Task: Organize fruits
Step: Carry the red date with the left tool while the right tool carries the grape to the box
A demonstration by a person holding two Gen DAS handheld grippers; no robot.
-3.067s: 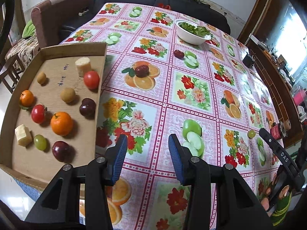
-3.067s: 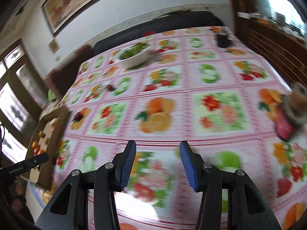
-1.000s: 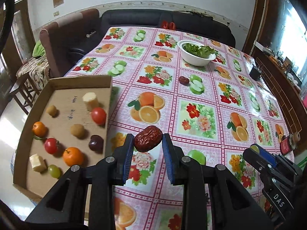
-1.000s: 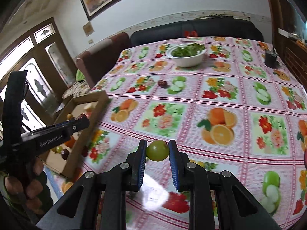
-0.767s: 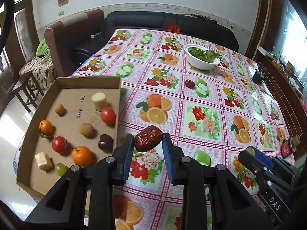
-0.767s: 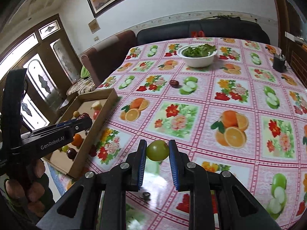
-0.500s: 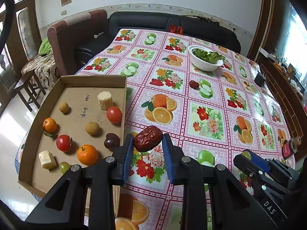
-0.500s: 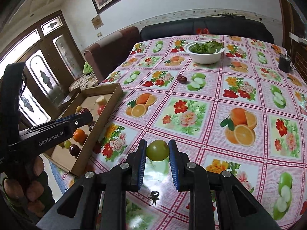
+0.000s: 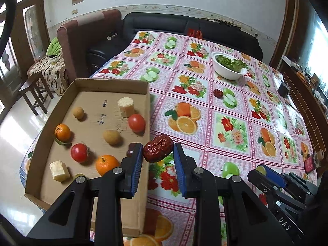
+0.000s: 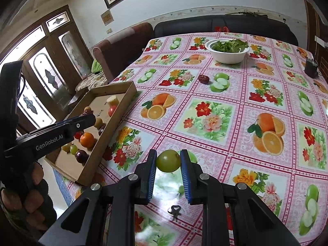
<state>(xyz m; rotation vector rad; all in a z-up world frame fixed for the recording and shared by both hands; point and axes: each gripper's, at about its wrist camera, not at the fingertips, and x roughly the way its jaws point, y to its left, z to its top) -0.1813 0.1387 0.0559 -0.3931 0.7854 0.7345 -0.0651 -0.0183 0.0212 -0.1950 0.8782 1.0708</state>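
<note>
My left gripper (image 9: 157,153) is shut on a wrinkled red date (image 9: 158,150), held in the air just right of the cardboard tray's right wall (image 9: 148,110). The tray (image 10: 121,104) holds several fruits: tomatoes, oranges, longans, a grape, a plum and pale cut chunks. My right gripper (image 10: 168,162) is shut on a green grape (image 10: 168,161), held above the tablecloth to the right of the tray. A second red date (image 9: 218,93) lies on the tablecloth near the white bowl, also in the right wrist view (image 10: 203,79).
A white bowl of greens (image 9: 229,66) stands at the far side of the table. A small dark box (image 10: 311,67) sits at the far right. A small grape stem (image 10: 174,210) lies on the cloth below my right gripper. Armchair and sofa flank the table's far left.
Three seconds ago both grippers were open and empty; now each holds a fruit. In the last second my left gripper carried the date left toward the tray, and my right moved a little nearer it.
</note>
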